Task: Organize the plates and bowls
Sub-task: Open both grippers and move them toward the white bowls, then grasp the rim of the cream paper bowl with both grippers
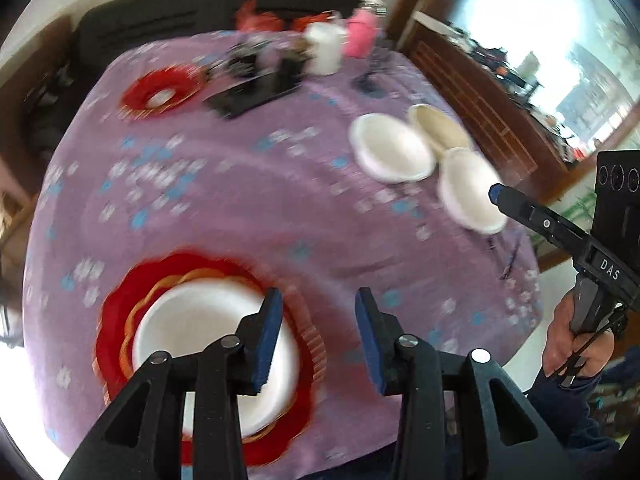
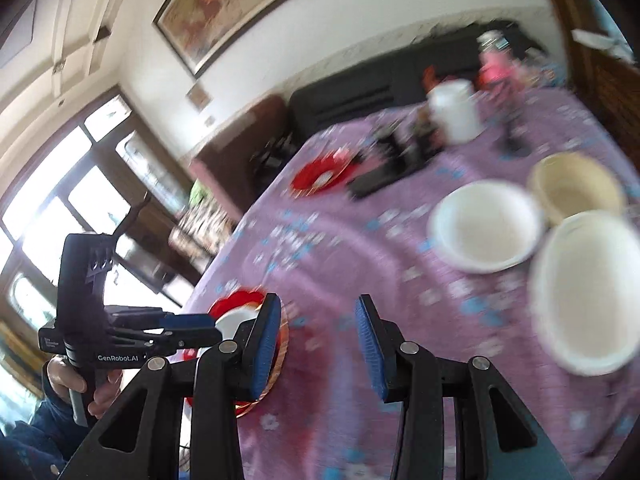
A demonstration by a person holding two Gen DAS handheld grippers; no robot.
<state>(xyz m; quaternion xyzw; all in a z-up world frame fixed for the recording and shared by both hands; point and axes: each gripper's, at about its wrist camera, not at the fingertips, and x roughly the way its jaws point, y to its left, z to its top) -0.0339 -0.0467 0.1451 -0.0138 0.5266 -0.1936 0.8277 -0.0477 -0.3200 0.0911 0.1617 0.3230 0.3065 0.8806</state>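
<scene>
A red and white plate (image 1: 192,320) lies at the near left of the purple table; my left gripper (image 1: 318,338) is open and empty above its right edge. A second red plate (image 1: 160,90) lies far left. Three bowls stand at the right: a white bowl (image 1: 390,148), a cream bowl (image 1: 438,124) behind it and a nearer white bowl (image 1: 470,190). In the right wrist view my right gripper (image 2: 318,344) is open and empty above the cloth, left of the white bowl (image 2: 484,226), cream bowl (image 2: 576,186) and nearer white bowl (image 2: 588,292). The views are blurred.
A white jar (image 1: 326,48), a pink bottle (image 1: 360,34) and dark trays (image 1: 252,88) stand at the table's far side. A black sofa (image 1: 200,12) is behind. A wooden cabinet (image 1: 480,88) runs along the right. The table edge is near me.
</scene>
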